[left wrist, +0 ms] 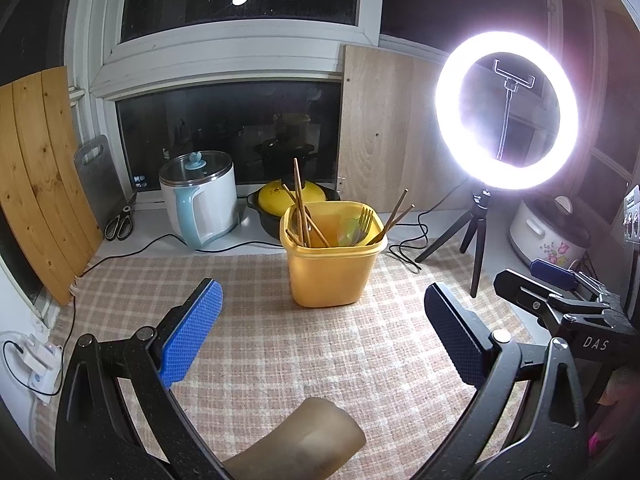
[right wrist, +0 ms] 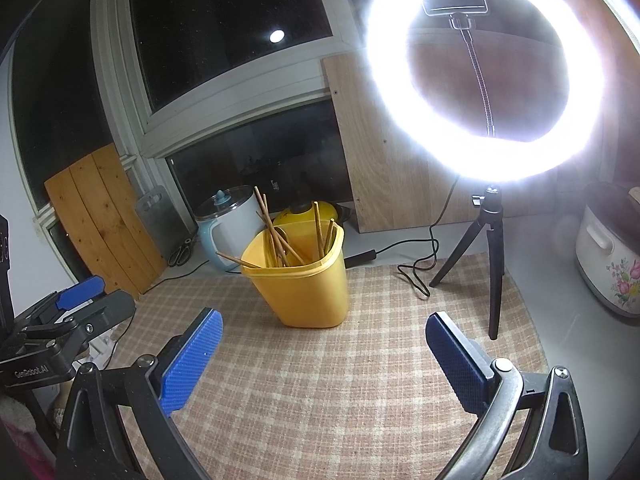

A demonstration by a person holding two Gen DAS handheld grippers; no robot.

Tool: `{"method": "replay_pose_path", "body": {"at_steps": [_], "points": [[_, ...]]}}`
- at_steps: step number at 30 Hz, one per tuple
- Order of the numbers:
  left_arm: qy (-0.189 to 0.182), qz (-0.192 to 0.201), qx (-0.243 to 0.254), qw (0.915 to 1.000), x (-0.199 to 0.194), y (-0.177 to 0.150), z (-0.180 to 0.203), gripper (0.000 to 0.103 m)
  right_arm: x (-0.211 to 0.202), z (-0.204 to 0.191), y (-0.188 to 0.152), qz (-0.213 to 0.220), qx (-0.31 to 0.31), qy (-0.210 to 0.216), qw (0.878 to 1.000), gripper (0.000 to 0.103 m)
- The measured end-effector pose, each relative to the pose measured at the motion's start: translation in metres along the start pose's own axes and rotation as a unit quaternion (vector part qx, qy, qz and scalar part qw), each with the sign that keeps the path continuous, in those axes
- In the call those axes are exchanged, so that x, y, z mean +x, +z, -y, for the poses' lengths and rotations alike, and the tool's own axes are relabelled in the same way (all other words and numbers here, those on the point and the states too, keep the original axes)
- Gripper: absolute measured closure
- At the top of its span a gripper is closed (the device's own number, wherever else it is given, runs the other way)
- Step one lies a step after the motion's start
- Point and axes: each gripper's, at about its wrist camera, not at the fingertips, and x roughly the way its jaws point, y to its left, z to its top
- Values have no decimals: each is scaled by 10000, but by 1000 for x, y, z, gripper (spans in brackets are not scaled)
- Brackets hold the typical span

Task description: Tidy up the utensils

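Both tools wide and empty, tub upright mid-worktop with the utensils in it.

My left tool (left wrist: 322,332) hangs above the checked mat (left wrist: 260,344) just short of the tub (left wrist: 332,268), pads apart, gripping nothing. My right tool (right wrist: 324,358) is the same, also short of the tub, slightly to its right. Tub holds chopsticks (left wrist: 304,208) leaning against the rim plus a fork (left wrist: 365,216), tines up; something green beside the fork, can't tell what. Behind the tub: kettle (left wrist: 200,200) to the left, yellow-lidded pot (left wrist: 280,196) right behind. Ring light (left wrist: 506,110) on a tripod right of the tub, cooker (left wrist: 544,236) beyond that. Scissors (left wrist: 120,220) far left of the tub.
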Motion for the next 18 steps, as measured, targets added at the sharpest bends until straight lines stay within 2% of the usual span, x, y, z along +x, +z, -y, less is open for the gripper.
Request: {"method": "replay_pose_path", "body": {"at_steps": [18], "points": [[92, 105, 77, 9999, 2, 0, -6, 1, 6, 2, -2, -94, 84, -8, 9999, 0]]}}
